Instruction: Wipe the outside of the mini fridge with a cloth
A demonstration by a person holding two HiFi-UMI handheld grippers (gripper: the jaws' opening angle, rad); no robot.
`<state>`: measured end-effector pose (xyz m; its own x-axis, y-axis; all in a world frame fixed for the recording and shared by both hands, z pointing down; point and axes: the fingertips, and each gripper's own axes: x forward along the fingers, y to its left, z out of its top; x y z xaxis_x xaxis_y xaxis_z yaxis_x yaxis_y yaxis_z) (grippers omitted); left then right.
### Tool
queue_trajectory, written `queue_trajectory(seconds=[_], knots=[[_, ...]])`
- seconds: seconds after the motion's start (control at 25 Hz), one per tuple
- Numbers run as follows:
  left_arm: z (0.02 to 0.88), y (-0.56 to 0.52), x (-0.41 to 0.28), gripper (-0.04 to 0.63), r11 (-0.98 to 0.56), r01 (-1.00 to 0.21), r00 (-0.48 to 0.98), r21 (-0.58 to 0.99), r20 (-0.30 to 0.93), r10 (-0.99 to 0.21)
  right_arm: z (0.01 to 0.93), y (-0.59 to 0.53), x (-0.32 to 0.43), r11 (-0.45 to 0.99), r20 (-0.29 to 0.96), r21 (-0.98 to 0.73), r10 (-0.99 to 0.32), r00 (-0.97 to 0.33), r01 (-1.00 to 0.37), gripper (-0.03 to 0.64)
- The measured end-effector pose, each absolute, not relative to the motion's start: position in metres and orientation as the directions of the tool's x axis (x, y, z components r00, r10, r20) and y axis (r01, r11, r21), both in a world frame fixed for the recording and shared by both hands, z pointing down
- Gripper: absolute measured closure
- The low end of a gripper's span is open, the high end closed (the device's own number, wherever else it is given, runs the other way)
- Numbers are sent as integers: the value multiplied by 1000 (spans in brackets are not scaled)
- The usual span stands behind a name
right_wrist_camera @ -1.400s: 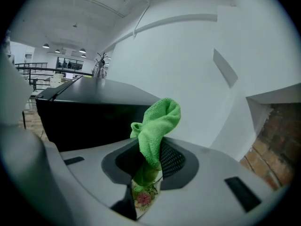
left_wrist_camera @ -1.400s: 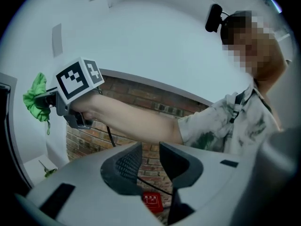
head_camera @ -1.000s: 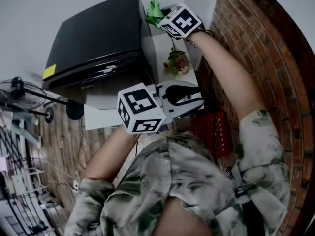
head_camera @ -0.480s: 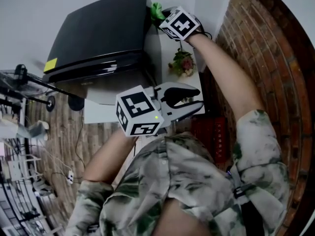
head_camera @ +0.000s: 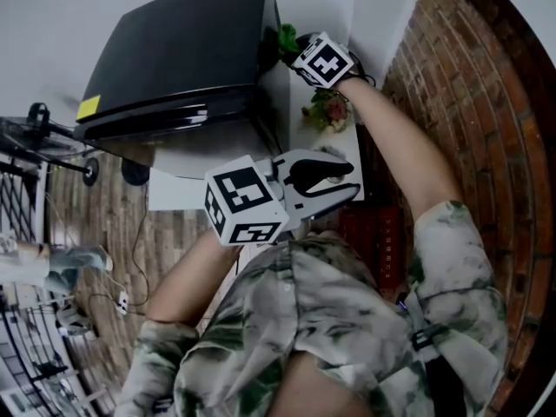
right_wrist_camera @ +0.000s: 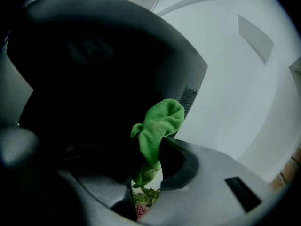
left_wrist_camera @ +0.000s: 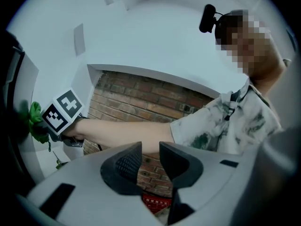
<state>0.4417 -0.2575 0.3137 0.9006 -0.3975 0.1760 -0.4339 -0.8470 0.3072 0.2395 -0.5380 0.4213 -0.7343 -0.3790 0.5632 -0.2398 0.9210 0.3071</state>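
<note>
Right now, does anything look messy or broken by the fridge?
Nothing looks broken or spilled. The mini fridge sits level with its door looking shut, the green cloth is pinched in the right gripper beside it, and the left gripper is empty.

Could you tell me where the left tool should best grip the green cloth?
Probably the thick bunched end of the green cloth, which sticks out past the jaws of the right tool, shut on its middle. The open left tool should come from beyond those jaw tips; the tail hanging below is thin.
</note>
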Motion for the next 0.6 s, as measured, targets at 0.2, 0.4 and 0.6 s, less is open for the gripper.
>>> queue_trajectory(seconds=[0.2, 0.4, 0.6], knots=[[320, -257, 442, 469, -841, -435, 900, 321, 182, -396, 466, -534, 240, 936, 611, 269, -347, -711, -226, 514], [323, -258, 440, 469, -835, -439, 898, 331, 185, -398, 506, -533, 243, 937, 650, 270, -348, -676, -222, 514], [325, -258, 434, 471, -829, -446, 895, 336, 190, -404, 540, -527, 246, 948, 691, 226, -319, -648, -225, 514]])
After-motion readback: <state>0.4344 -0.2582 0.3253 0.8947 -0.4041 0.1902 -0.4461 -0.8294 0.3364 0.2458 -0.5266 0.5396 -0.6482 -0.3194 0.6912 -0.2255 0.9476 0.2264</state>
